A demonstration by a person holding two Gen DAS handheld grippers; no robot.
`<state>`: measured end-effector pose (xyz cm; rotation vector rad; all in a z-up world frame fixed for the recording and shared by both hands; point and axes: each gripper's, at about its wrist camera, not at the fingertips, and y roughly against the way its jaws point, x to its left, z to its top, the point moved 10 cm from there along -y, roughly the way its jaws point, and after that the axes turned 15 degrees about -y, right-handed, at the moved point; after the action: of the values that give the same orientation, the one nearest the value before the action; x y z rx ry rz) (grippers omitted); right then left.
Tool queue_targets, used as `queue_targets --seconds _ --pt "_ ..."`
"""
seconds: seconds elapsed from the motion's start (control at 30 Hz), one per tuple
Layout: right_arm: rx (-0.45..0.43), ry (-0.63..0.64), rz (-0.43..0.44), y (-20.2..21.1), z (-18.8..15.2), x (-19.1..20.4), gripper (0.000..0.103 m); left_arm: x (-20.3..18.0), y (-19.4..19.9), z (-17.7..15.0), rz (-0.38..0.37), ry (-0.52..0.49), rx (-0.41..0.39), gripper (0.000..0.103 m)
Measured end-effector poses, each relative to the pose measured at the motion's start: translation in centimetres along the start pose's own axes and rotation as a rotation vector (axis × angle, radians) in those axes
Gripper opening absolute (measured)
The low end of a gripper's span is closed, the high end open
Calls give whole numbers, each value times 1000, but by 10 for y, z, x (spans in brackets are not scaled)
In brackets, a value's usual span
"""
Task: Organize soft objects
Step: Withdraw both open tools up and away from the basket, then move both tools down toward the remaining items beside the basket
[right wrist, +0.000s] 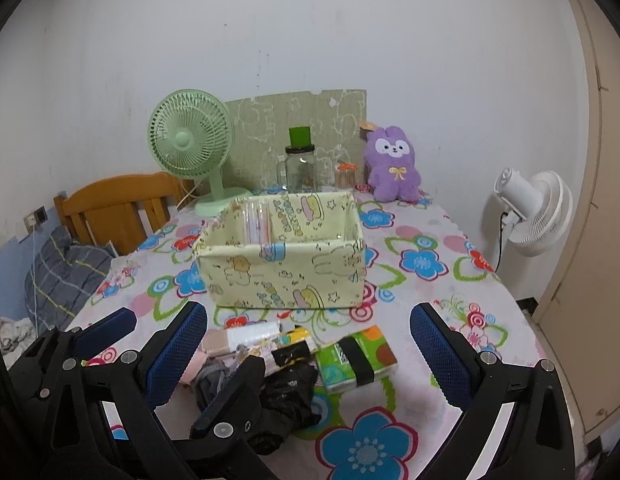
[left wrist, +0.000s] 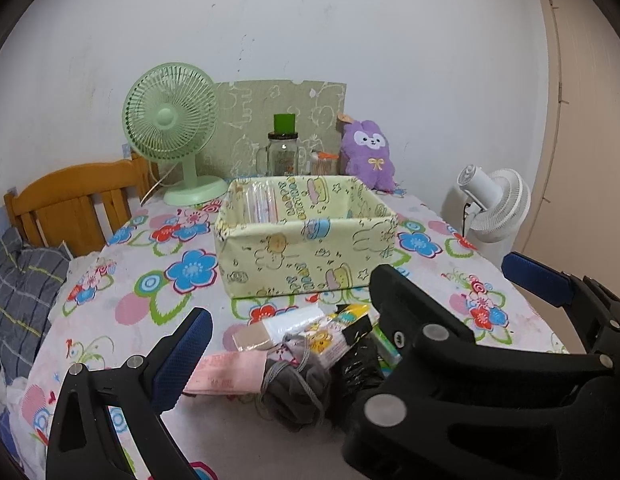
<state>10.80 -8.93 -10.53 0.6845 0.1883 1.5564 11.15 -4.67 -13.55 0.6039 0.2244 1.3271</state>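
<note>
A yellow-green cartoon-print box (left wrist: 306, 252) (right wrist: 286, 276) stands mid-table with clear pink packets (left wrist: 262, 200) upright at its left end. In front of it lies a heap: a grey drawstring pouch (left wrist: 294, 392), a black plastic bag (right wrist: 286, 396), a pink pack (left wrist: 226, 372), a white-beige wrapped pack (left wrist: 270, 328) and a green tissue pack (right wrist: 357, 356). My left gripper (left wrist: 310, 320) is open over the heap. My right gripper (right wrist: 310, 316) is open around it too, and the two grippers' fingers interleave. Neither holds anything. A purple plush (right wrist: 393, 164) sits at the back.
A green desk fan (left wrist: 170, 128), a glass jar with a green lid (left wrist: 284, 148) and a small container (right wrist: 345, 176) line the wall. A white fan (right wrist: 537, 212) stands off the table's right edge. Left are a wooden chair back (left wrist: 74, 196) and bedding (left wrist: 18, 292).
</note>
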Motion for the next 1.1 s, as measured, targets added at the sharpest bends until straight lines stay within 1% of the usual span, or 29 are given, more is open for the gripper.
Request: queue_targets --seconds 0.13,0.33,0.47,0.57,0.7,0.8,0.9,1.1 --pt "24 -18 5 -7 -11 -4 102 -2 -7 -10 -7 -4 19 103" --pt "63 -34 -2 -20 -26 -12 102 -1 -20 -25 -10 15 55 102" --pt "72 -34 -16 -25 -35 -17 101 -2 -28 -35 -8 30 82 99" --pt "99 -43 -19 -34 -40 -19 99 -4 -32 -38 -11 22 87 96" --pt "121 -50 -26 -43 -45 -22 99 -1 -37 -43 -6 29 99 96" --pt "137 -56 -20 -50 -46 -22 99 7 -40 -47 10 47 114 96" --pt "156 -45 -9 -56 -48 -17 99 13 -43 -50 6 57 131 95" --pt "185 -27 3 -69 -50 -6 99 26 -48 -52 28 64 142 95"
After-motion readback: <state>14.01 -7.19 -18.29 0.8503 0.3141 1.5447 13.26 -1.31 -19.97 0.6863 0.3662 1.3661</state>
